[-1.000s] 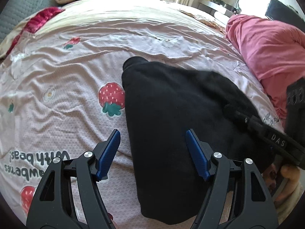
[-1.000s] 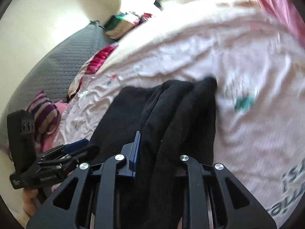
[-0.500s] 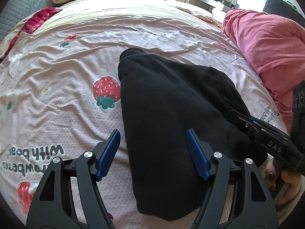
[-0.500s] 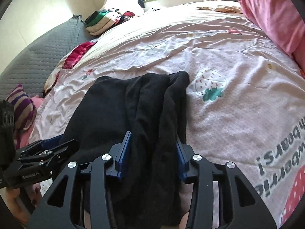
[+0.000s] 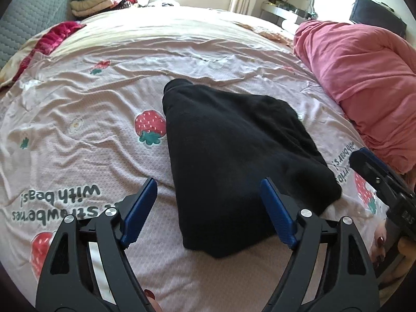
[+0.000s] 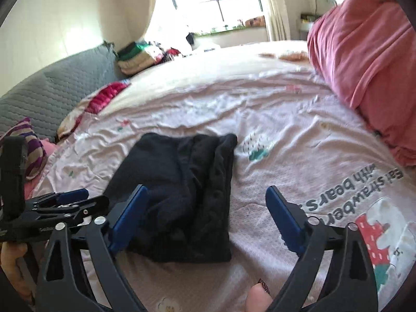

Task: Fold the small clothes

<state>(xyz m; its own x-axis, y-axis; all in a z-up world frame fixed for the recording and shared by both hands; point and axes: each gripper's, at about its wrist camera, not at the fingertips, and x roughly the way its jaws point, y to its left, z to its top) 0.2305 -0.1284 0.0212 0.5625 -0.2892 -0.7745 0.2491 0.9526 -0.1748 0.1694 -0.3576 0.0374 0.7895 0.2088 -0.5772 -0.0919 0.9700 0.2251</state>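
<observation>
Left wrist view: black garment (image 5: 234,161) lies folded on the bed sheet (image 5: 85,135), just right of a printed strawberry (image 5: 150,127).
Left claw (image 5: 208,210): spread wide, holding nothing, hovering over the garment's near edge.
Right claw (image 6: 206,217): spread wide, empty, above the garment's near right side.
Pink duvet (image 5: 364,78): bunched well right of the garment.
Clothes pile (image 5: 96,0): far beyond the garment, left.

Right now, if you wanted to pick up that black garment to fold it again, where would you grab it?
Probably at the near corners of the black garment. It lies flat on the sheet, already folded lengthwise, its wide end toward both open grippers. The left gripper could pinch the near hem from this side and the right gripper the layered right edge, then carry that end toward the narrow far end.
</observation>
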